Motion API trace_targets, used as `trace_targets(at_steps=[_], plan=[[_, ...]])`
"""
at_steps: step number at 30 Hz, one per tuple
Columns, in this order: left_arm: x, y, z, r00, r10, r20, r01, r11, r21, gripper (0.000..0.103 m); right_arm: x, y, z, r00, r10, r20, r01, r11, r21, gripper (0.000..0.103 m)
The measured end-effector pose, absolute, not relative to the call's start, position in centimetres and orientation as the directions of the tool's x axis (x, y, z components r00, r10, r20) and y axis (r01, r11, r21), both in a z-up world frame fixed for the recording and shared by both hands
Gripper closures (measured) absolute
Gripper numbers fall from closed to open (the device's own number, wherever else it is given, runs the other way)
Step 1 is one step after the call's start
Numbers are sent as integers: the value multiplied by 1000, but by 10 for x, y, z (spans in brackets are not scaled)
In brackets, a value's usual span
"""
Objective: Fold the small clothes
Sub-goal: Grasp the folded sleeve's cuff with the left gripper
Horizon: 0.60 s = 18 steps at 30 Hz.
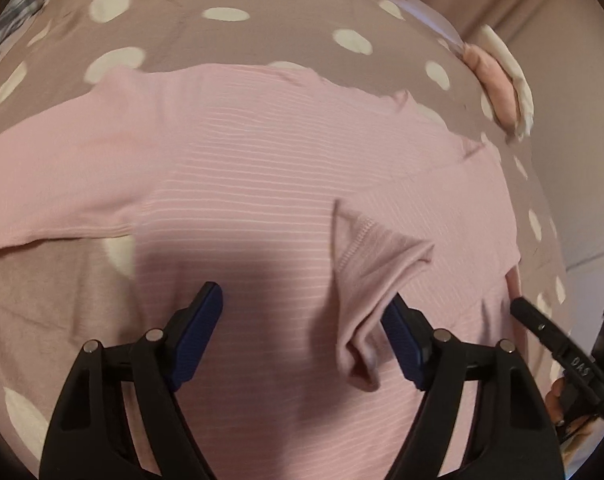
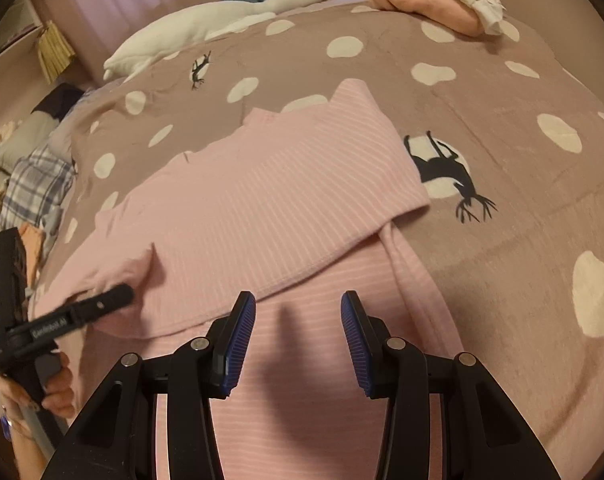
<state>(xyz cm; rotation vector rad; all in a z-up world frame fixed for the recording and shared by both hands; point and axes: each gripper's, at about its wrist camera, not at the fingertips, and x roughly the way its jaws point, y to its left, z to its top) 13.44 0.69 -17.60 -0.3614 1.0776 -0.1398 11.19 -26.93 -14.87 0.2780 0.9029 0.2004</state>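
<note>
Pink striped top [image 2: 270, 184] spread mid-blanket [image 2: 501, 80], one side folded over. Left gripper [image 1: 302, 336] spread wide, sleeve cuff [image 1: 377, 280] loose between jaws. Right gripper [image 2: 298, 344] parted, empty, above top.

The right gripper [image 2: 298, 344] hangs with its jaws apart above the pink striped garment [image 2: 262, 200], nothing between the blue pads [image 2: 242, 344]. The garment lies on a spotted mauve blanket [image 2: 501, 100], one part folded over the lower part. Left of the garment the left gripper [image 2: 62, 320] is in a hand [image 2: 58, 392]; beyond it lies a white goose toy [image 2: 222, 20].
</note>
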Motion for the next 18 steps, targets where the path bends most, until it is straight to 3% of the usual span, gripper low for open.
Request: trace_targets(at_steps=[4, 11, 18], plan=[[125, 20, -169, 494, -259, -830, -100, 931, -350, 25, 109, -273, -150, 614, 281, -738, -50, 947, 319, 59], [121, 19, -166, 488, -354, -797, -78, 892, -444, 25, 106, -278, -152, 617, 266, -741, -23, 947, 320, 59], [136, 13, -175, 463, -334, -821, -103, 900, -424, 25, 102, -282, -153, 620, 253, -743, -12, 950, 313, 59]])
